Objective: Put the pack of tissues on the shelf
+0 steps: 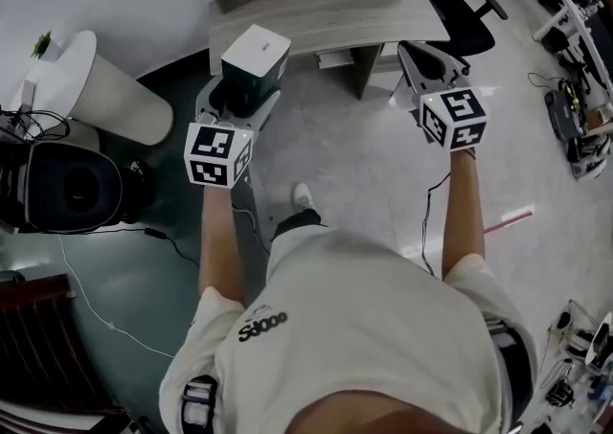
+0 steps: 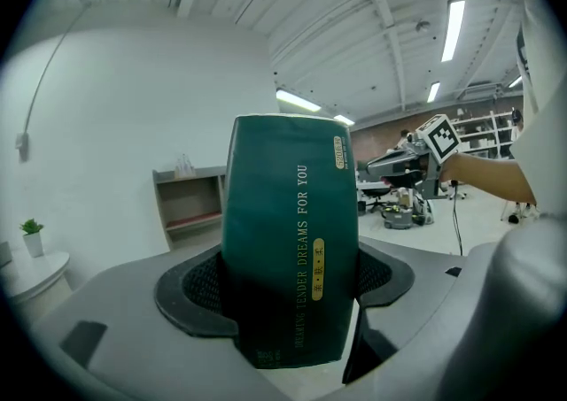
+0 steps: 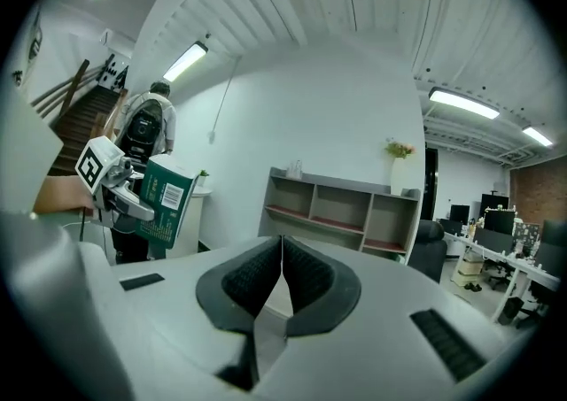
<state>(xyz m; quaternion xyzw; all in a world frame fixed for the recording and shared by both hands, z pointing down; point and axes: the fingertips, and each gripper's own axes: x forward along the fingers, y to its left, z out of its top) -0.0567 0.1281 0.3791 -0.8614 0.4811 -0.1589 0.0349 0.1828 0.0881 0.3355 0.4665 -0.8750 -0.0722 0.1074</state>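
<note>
A dark green pack of tissues (image 2: 291, 240) with gold lettering stands upright between the pads of my left gripper (image 2: 288, 280), which is shut on it. From the head view the pack (image 1: 255, 57) shows its white top, held in the air by the left gripper (image 1: 238, 97) just short of the wooden shelf unit (image 1: 326, 15). My right gripper (image 1: 431, 63) hovers to the right at the same height, its jaws (image 3: 282, 280) shut with nothing between them. In the right gripper view the held pack (image 3: 164, 200) is at the left and the shelf unit (image 3: 341, 213) with its compartments stands ahead.
A white round side table (image 1: 105, 87) with a small plant stands at the left, beside a dark round appliance (image 1: 72, 188). A black office chair (image 1: 465, 11) sits right of the shelf. Cables and gear lie along the right edge (image 1: 575, 125). A staircase (image 3: 84, 116) rises at the far left.
</note>
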